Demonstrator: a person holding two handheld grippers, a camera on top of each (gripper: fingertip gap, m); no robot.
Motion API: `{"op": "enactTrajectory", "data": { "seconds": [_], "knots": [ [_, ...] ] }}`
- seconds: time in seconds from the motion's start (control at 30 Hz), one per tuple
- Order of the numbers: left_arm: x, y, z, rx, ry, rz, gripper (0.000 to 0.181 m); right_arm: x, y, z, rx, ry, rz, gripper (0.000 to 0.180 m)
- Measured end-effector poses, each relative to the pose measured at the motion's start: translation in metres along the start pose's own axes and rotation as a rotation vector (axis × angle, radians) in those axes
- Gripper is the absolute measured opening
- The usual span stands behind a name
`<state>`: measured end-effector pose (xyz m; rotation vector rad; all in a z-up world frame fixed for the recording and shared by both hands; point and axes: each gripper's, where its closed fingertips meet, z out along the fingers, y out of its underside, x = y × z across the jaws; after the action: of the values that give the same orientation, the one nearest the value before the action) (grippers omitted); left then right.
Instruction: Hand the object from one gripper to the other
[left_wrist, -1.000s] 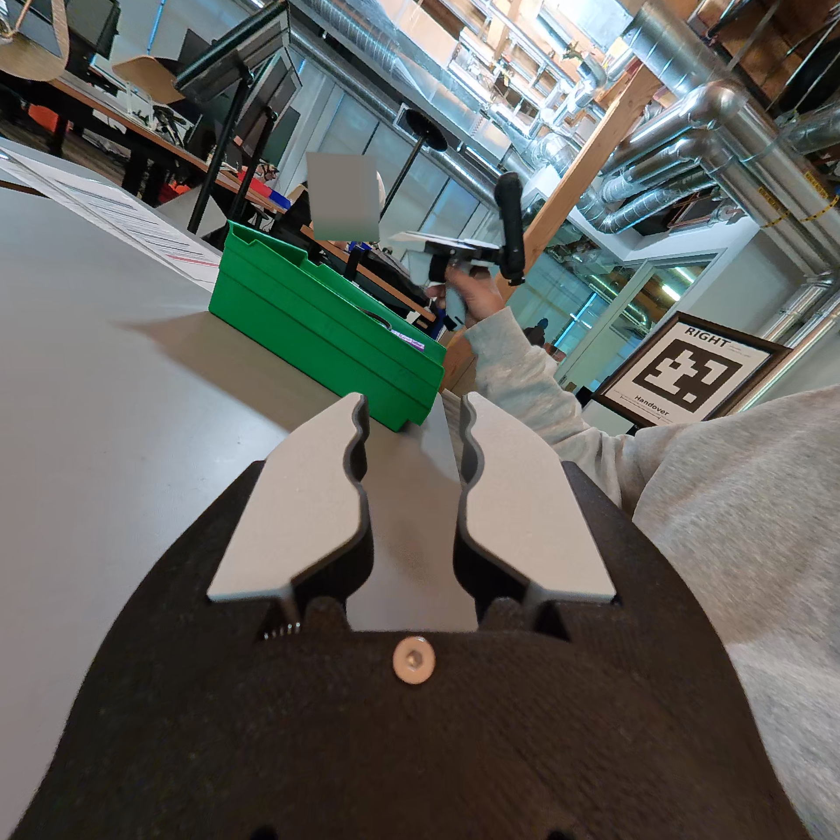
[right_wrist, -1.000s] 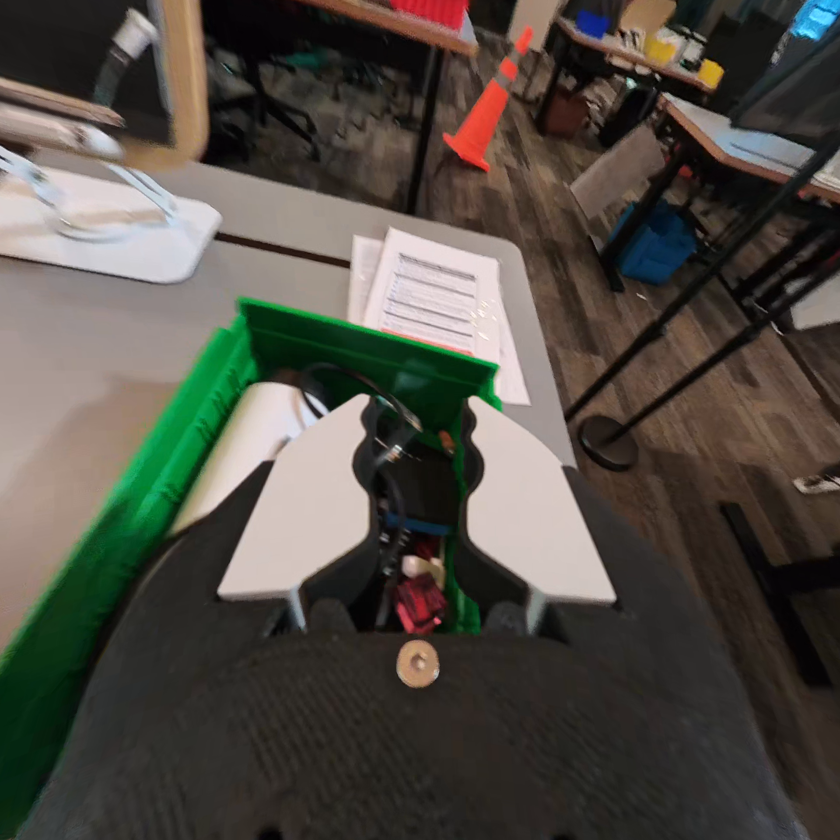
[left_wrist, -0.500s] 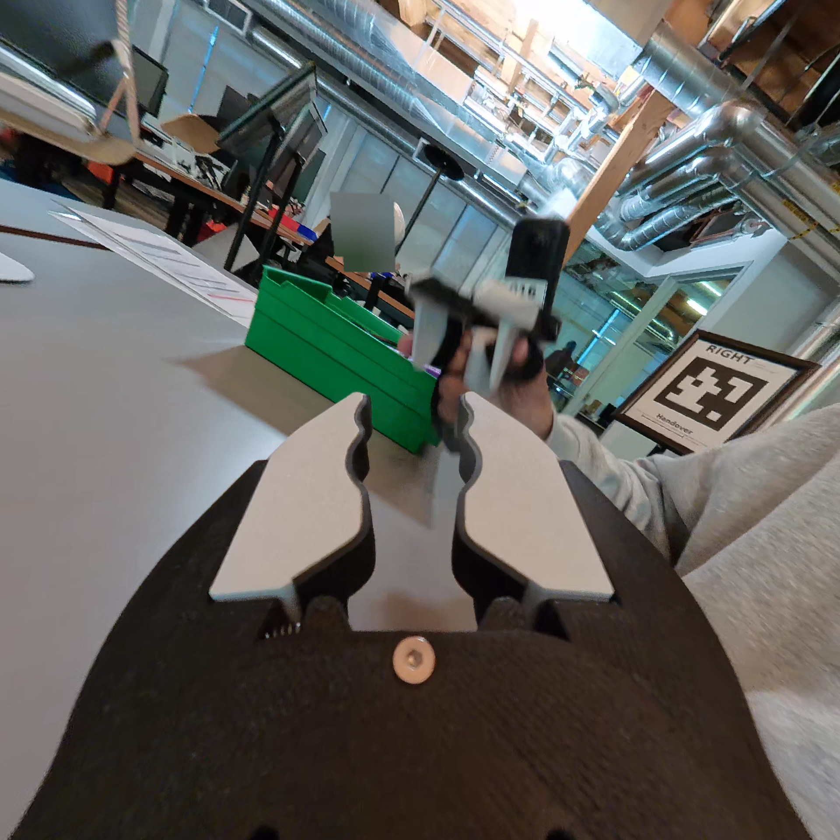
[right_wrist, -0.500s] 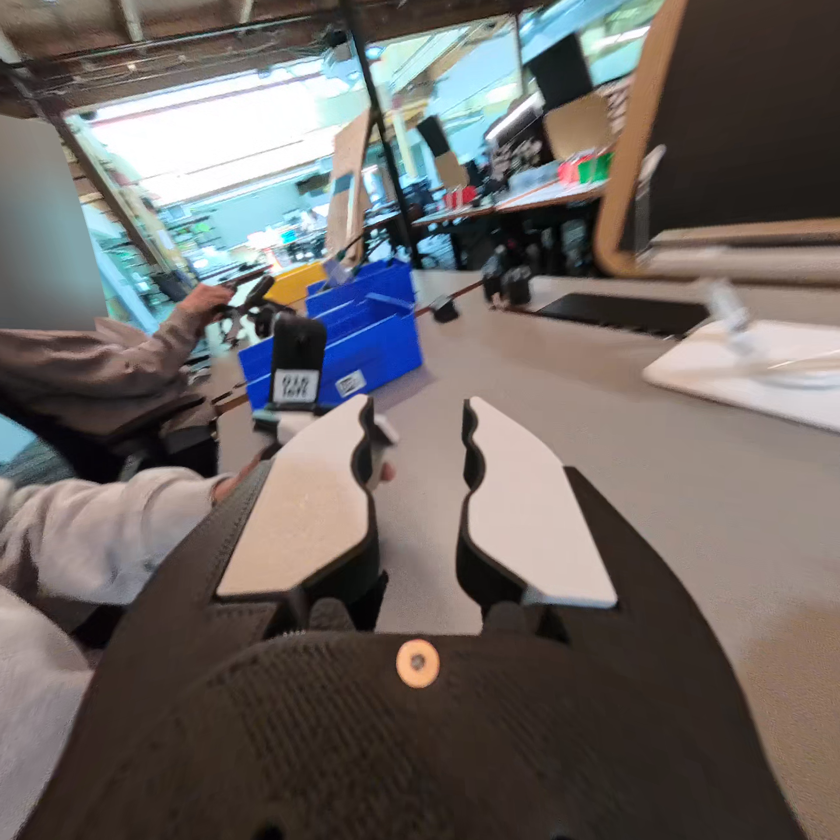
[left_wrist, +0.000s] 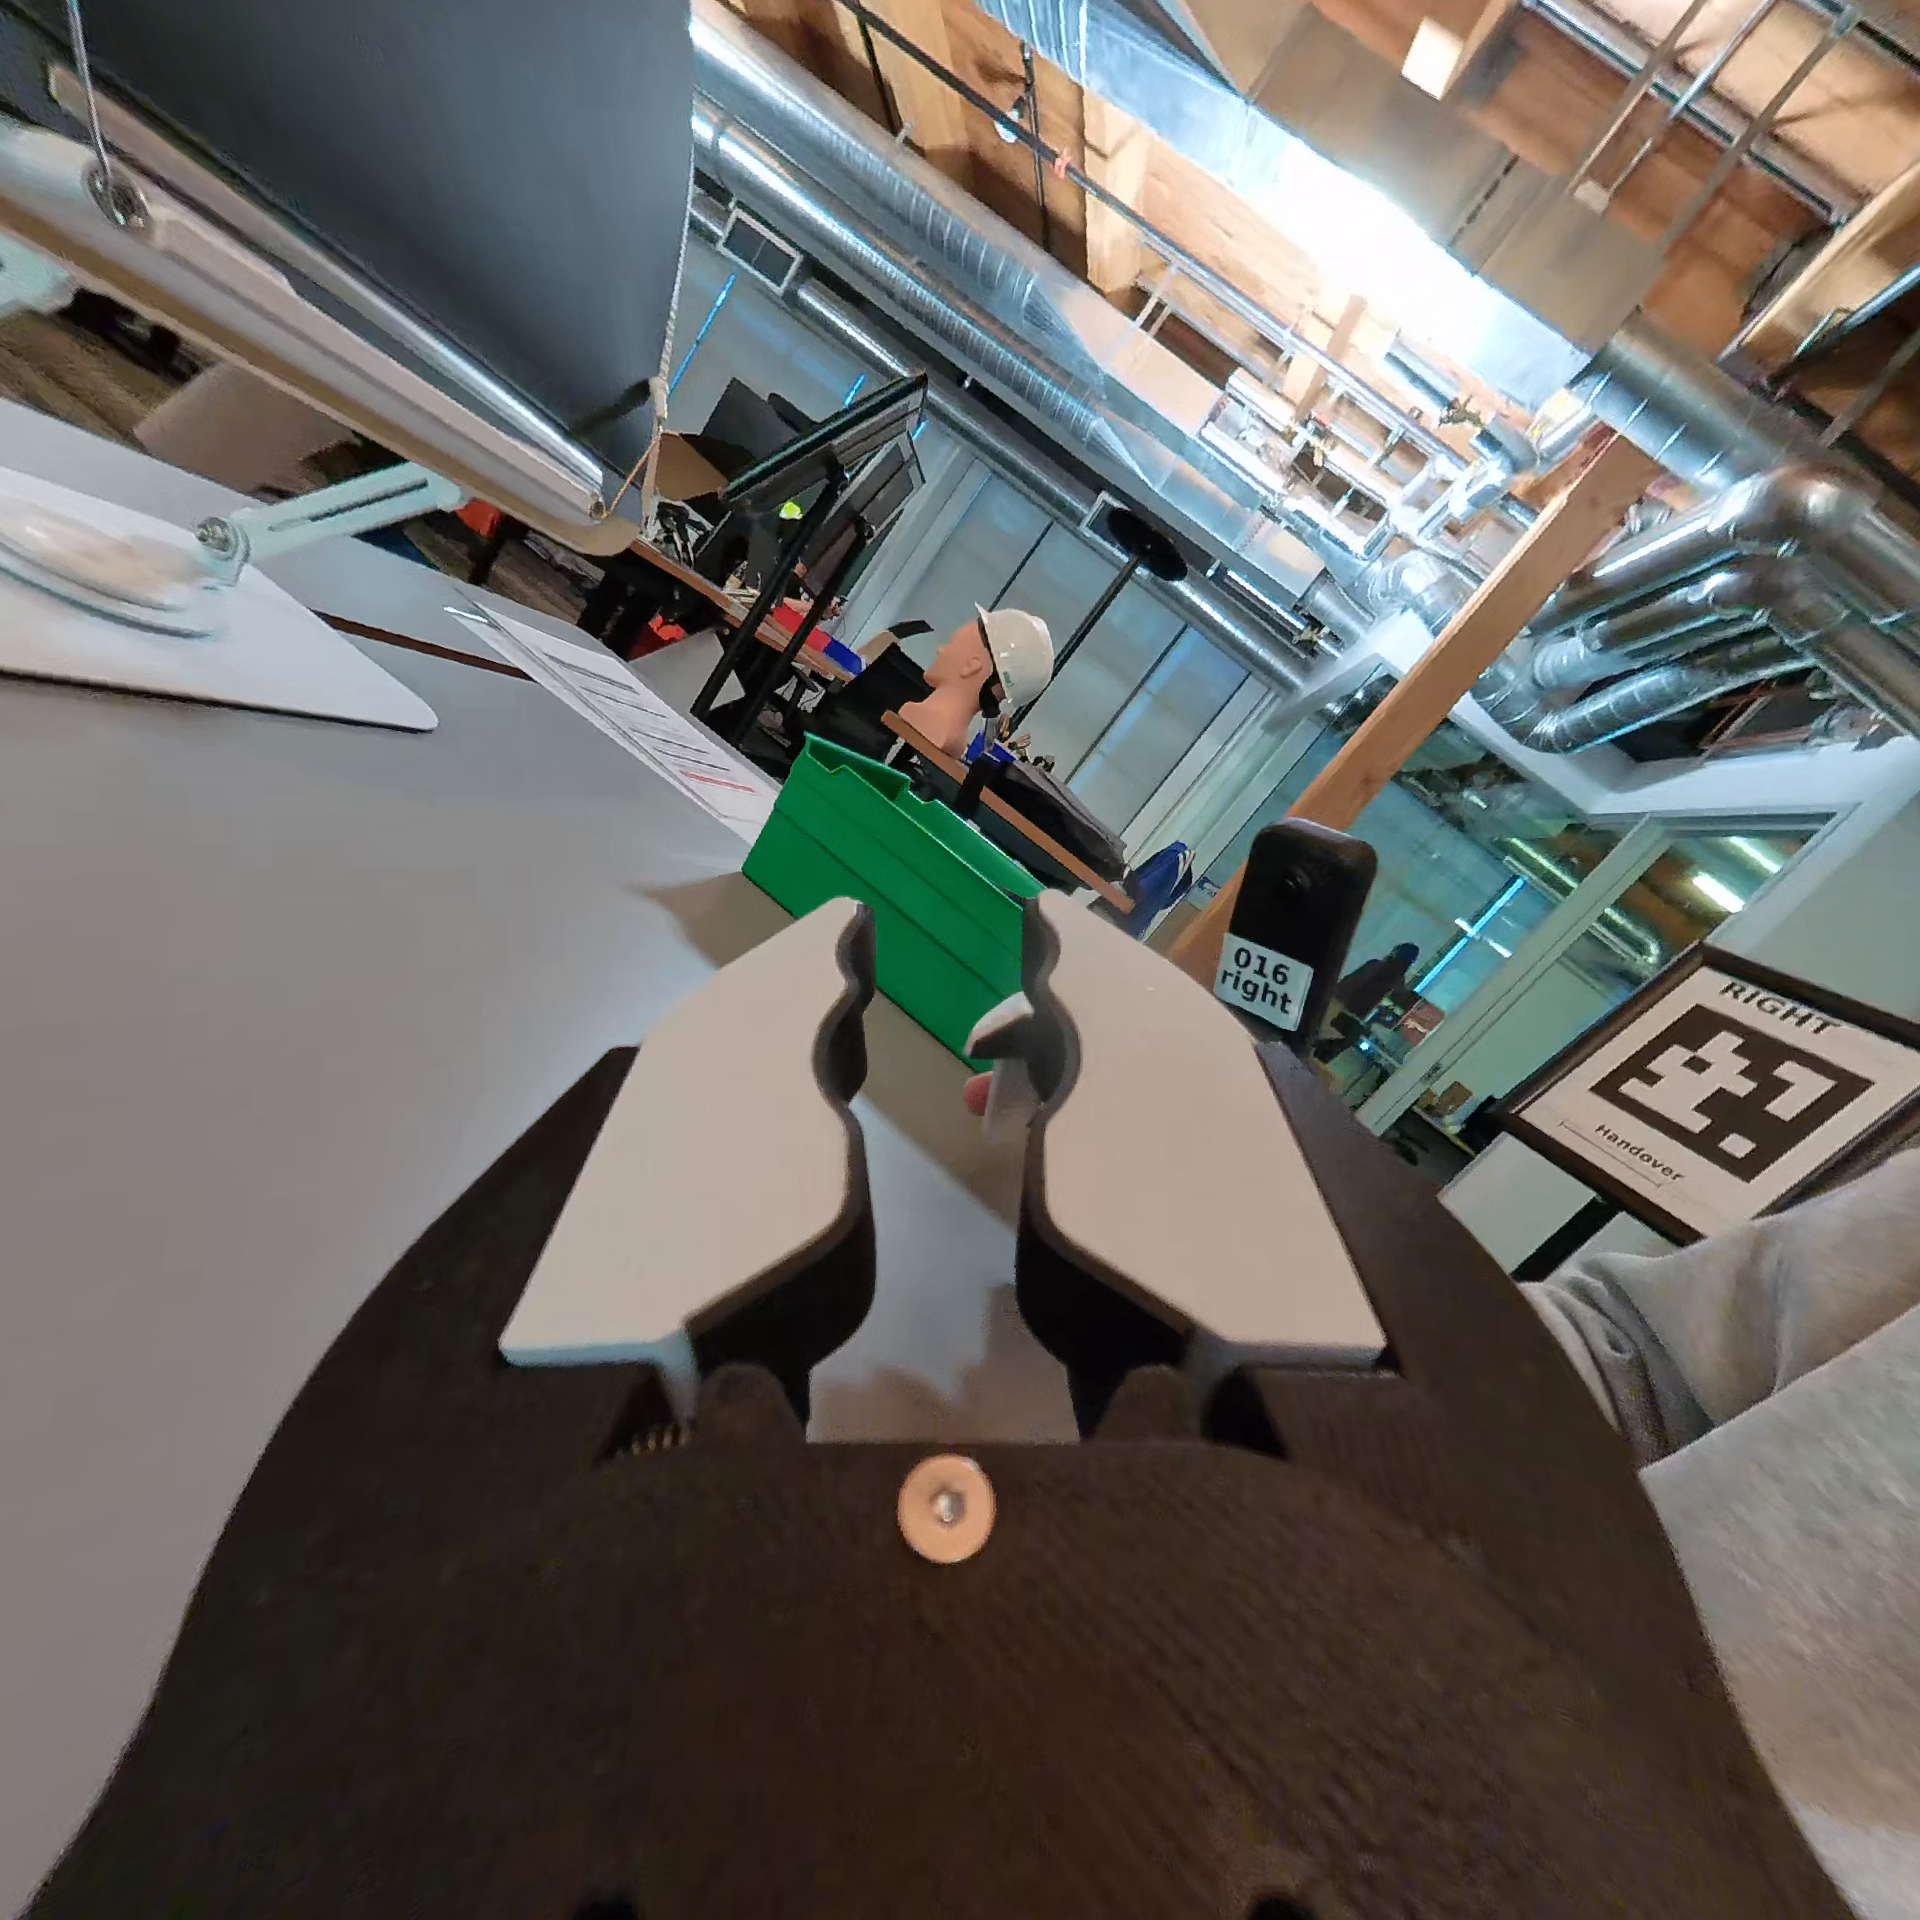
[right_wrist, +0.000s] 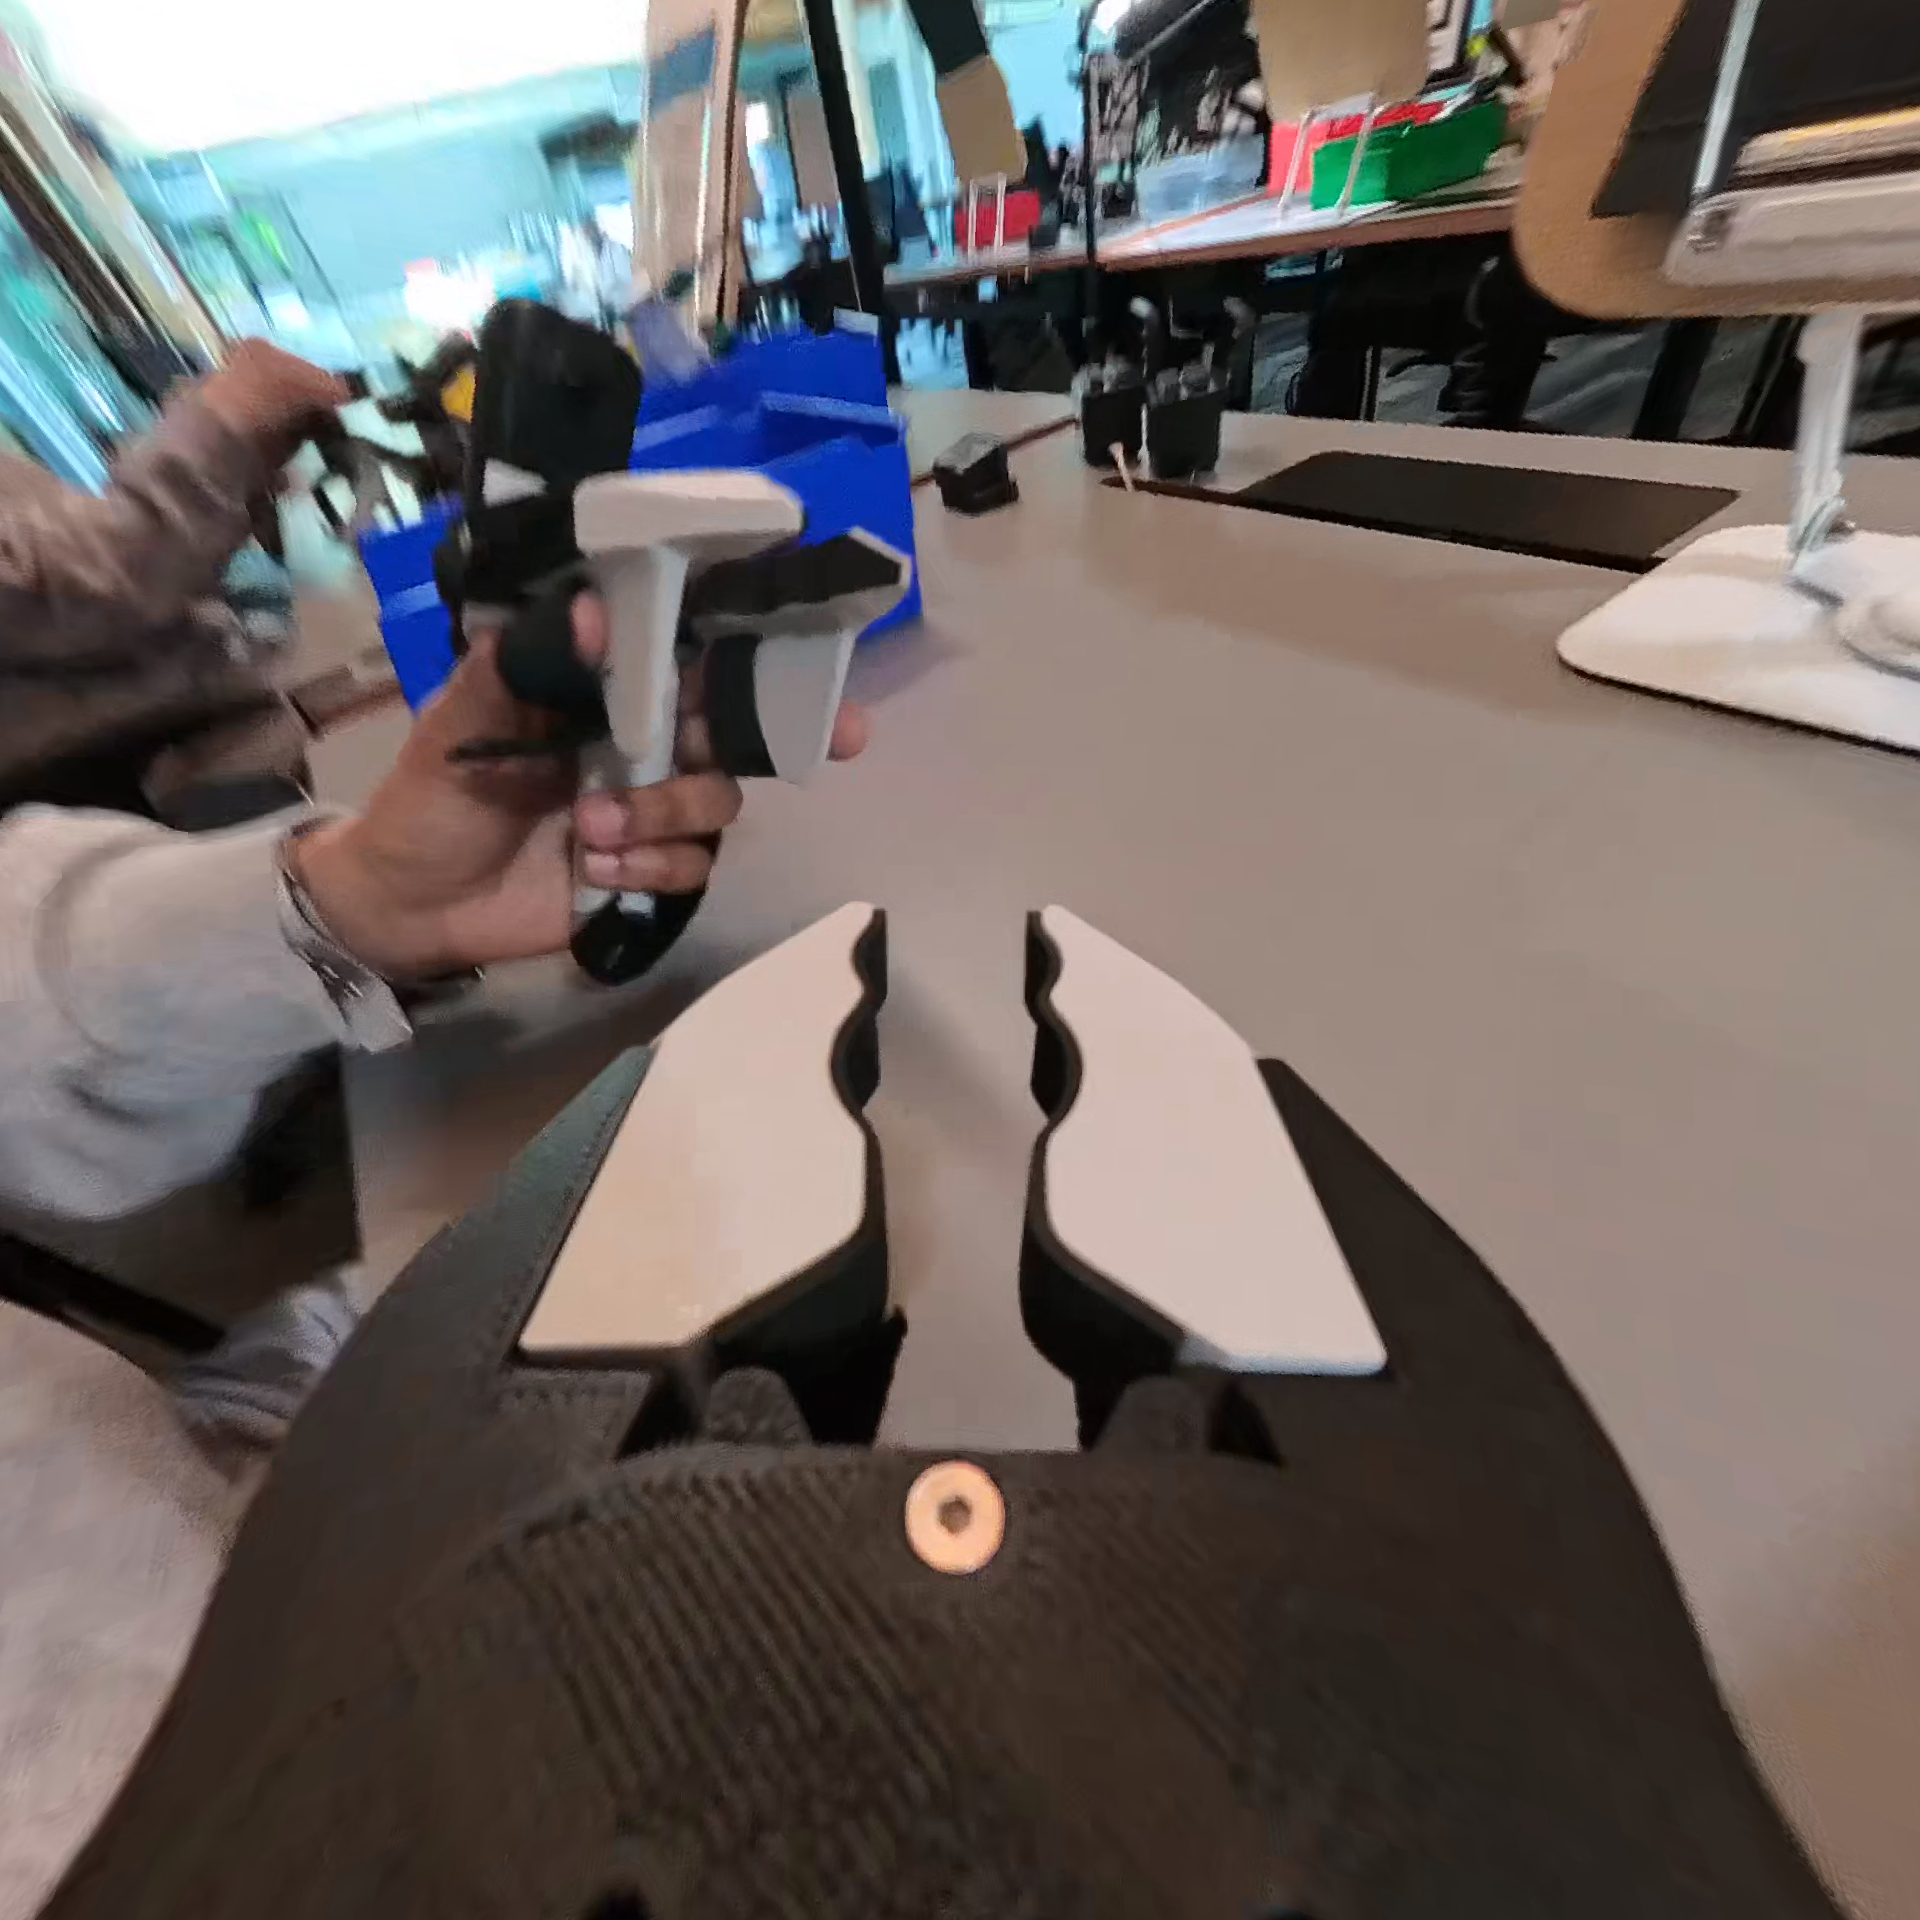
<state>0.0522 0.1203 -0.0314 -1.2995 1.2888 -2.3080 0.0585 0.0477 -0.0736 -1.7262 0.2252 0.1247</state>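
My left gripper (left_wrist: 945, 935) is open and empty, low over the grey table (left_wrist: 312, 1039). My right gripper (right_wrist: 956, 935) is open and empty too, low over the same table. The two face each other. In the right wrist view a hand holds the left gripper (right_wrist: 847, 540) up at the upper left, blurred. In the left wrist view the right gripper's black camera body (left_wrist: 1299, 914) and one grey fingertip (left_wrist: 997, 1039) show behind my right finger. I see no object in either gripper. The green bin (left_wrist: 894, 883) stands beyond the left gripper; its contents are hidden.
A white lamp base (left_wrist: 208, 655) and paper sheets (left_wrist: 623, 707) lie on the far side of the table. A blue bin (right_wrist: 810, 468), a black mat (right_wrist: 1486, 499) and the lamp base (right_wrist: 1714, 644) show in the right wrist view. A framed marker sign (left_wrist: 1714, 1091) stands at the right. Some 9 cm of space lies between my two pairs of fingers.
My right gripper has come out of the green bin, empty, and swung round to face the left gripper. The two grippers have come closer together. Both have stayed open.
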Motion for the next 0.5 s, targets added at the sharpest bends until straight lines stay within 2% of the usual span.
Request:
{"op": "enactTrajectory", "data": {
  "seconds": [0.1,0.17,0.23,0.3,0.4,0.5],
  "knots": [
    [0.005,-0.008,-0.004,-0.024,-0.026,0.077,0.025,0.004,-0.013,-0.010,0.123,-0.037,0.189,0.029],
    [0.010,-0.021,-0.010,-0.029,-0.037,0.112,0.022,0.004,-0.012,-0.011,0.140,-0.082,0.277,0.032],
    [0.019,-0.043,-0.019,-0.013,-0.036,0.122,0.017,0.002,-0.004,-0.009,0.089,-0.120,0.284,0.033],
    [0.025,-0.074,-0.037,-0.002,-0.088,0.160,0.011,0.000,0.009,-0.005,-0.004,-0.115,0.175,0.033],
    [0.023,-0.122,-0.083,-0.033,-0.288,0.258,0.013,-0.006,0.028,0.001,-0.140,-0.096,-0.062,0.030],
    [-0.012,-0.151,-0.167,-0.170,-0.711,0.334,0.017,-0.016,0.041,0.003,-0.220,-0.104,-0.207,0.028]
  ]
}}
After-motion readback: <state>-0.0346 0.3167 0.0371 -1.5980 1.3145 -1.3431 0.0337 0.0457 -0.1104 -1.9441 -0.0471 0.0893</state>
